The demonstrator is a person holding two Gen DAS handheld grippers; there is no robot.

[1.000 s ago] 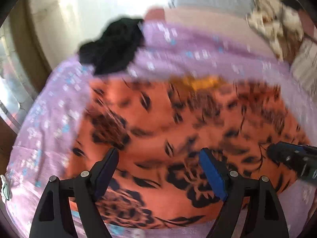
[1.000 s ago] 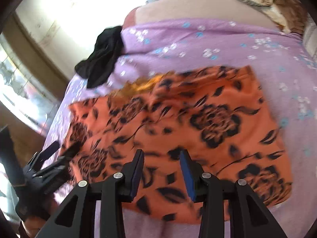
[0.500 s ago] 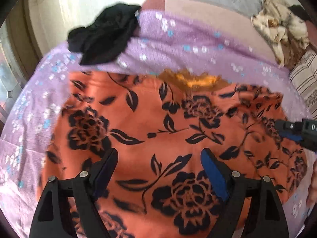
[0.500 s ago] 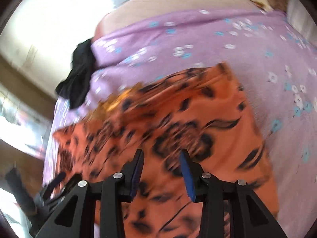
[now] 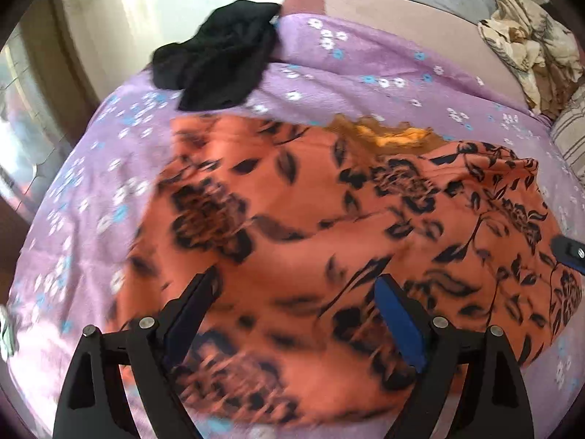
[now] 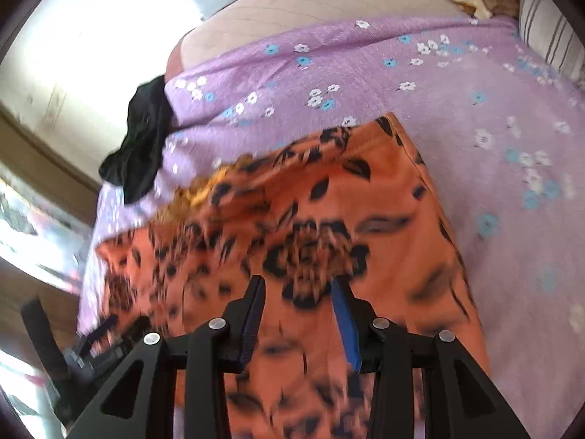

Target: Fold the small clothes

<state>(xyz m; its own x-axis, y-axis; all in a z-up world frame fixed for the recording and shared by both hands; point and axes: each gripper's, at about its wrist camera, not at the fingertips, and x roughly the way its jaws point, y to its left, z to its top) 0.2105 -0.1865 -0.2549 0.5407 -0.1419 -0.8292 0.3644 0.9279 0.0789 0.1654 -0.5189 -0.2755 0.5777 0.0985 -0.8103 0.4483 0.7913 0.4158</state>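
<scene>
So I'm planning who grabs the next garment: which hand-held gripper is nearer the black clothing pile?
Left. The left hand-held gripper sits on the black clothing pile's side of the orange garment; the right hand-held gripper is farther across.

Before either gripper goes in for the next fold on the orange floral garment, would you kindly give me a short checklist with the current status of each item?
1. Orange floral garment spread out on the purple sheet: ok, though its right edge looks rumpled.
2. Left gripper free: ok, jaws wide and just been opening, nothing pinched between them.
3. Right gripper free: ok, jaws partly apart above the fabric, no cloth gripped.
4. Black garment clear of the fold area: ok, it lies apart near the sheet's far corner.
5. Near hem reachable: cannot tell, it is hidden behind the fingers and blurred.
</scene>
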